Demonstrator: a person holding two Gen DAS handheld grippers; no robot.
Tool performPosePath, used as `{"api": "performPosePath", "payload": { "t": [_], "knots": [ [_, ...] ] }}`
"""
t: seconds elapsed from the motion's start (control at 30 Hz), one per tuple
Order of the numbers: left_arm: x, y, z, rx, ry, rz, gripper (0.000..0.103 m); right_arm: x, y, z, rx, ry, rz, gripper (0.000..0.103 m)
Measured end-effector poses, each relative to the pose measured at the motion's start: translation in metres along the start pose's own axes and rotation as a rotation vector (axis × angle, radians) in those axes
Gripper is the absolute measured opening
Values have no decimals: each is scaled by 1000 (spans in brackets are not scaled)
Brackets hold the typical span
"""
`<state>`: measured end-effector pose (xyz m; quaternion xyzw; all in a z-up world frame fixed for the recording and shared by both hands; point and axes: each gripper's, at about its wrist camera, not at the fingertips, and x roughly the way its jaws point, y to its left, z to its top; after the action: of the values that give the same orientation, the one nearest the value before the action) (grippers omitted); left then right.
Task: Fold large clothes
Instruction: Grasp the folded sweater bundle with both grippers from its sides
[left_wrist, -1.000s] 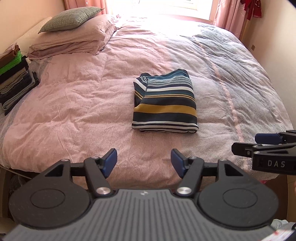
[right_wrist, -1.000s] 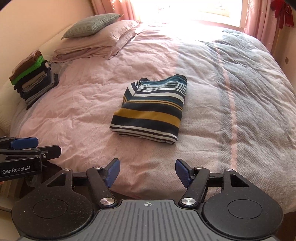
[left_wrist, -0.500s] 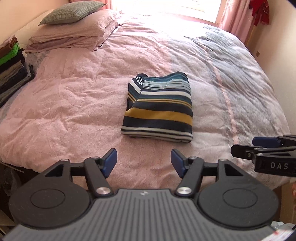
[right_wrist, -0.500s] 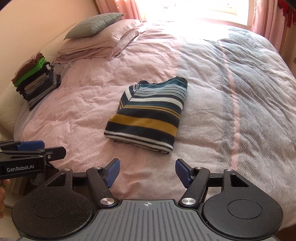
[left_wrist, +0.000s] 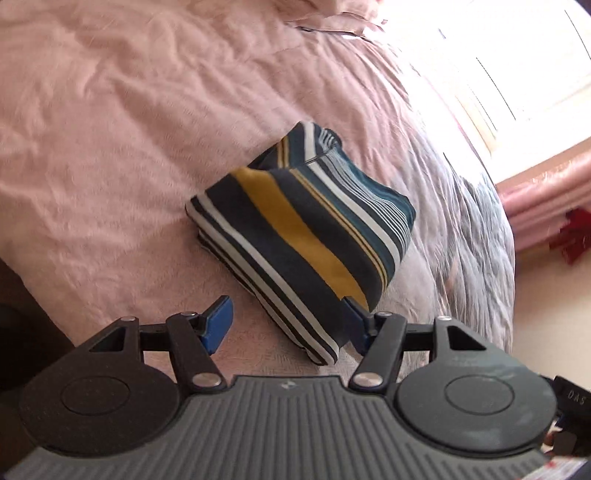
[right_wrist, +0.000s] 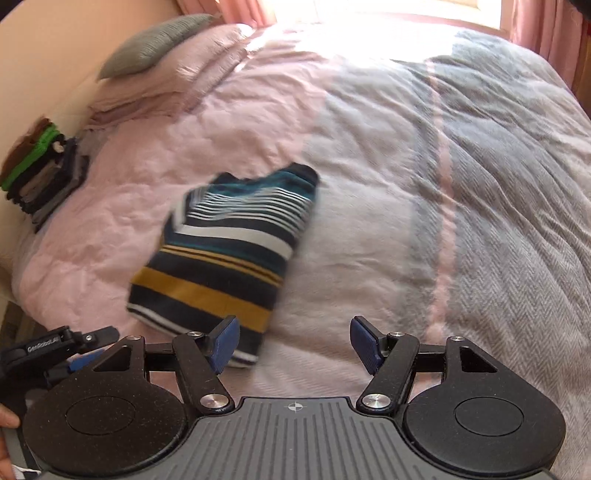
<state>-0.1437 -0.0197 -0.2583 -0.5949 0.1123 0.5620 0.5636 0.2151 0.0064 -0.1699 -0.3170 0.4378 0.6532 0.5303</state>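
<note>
Garment: the folded striped knit top (left_wrist: 306, 236), navy with white, teal and mustard bands, lies flat as a thick rectangle on the pink side of the bed, near the front edge.
Surface: I see a rumpled pink-and-grey quilted duvet (right_wrist: 461, 206) under it, soft and creased.
Left gripper (left_wrist: 284, 325): black frame, blue pads, jaws apart and holding nothing. The view is tilted, and the near corner of the top sits between the pads, with the right pad just at the cloth edge. I cannot tell if it touches.
Right gripper (right_wrist: 295, 345): jaws spread wide, empty. Its left pad overlaps the top's near right corner in the view; the right pad is over bare duvet.
Side stack: a pile of folded clothes in brown, green and dark tones (right_wrist: 38, 173) sits at the far left by the pale pink pillows (right_wrist: 177, 85), well apart from the top.
Step in hand: I judge folding of this piece done; both grippers are closing in on its near edge, likely to lift it.
Next move: I need each gripper to slide one pad under all layers at a near corner, then clamp evenly.
Risk: catching only the top layers would let the fold spill open.
</note>
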Motion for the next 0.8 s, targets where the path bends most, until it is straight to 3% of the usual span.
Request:
{"api": "performPosePath", "payload": {
  "t": [0.13, 0.2, 0.33, 0.5, 0.53, 0.63, 0.8],
  "knots": [
    [48, 34, -15, -208, -4, -92, 59, 28, -43, 15, 58, 22, -82, 63],
    [70, 45, -18, -271, -9, -103, 59, 38, -64, 22, 77, 22, -122, 63],
    [105, 58, -20, -340, -77, -155, 59, 60, -95, 30, 93, 48, -202, 63],
    [137, 64, -19, -426, -155, -235, 58, 86, -110, 34, 89, 93, -241, 63],
    [140, 63, -17, -431, -169, -241, 48, 92, -110, 35, 82, 101, -239, 63],
    [134, 49, -4, -353, -166, -191, 28, 106, -102, 41, 60, 119, -220, 63],
    [80, 18, 40, -92, -181, -146, 22, 122, -81, 64, -39, 121, -120, 63]
  ]
}}
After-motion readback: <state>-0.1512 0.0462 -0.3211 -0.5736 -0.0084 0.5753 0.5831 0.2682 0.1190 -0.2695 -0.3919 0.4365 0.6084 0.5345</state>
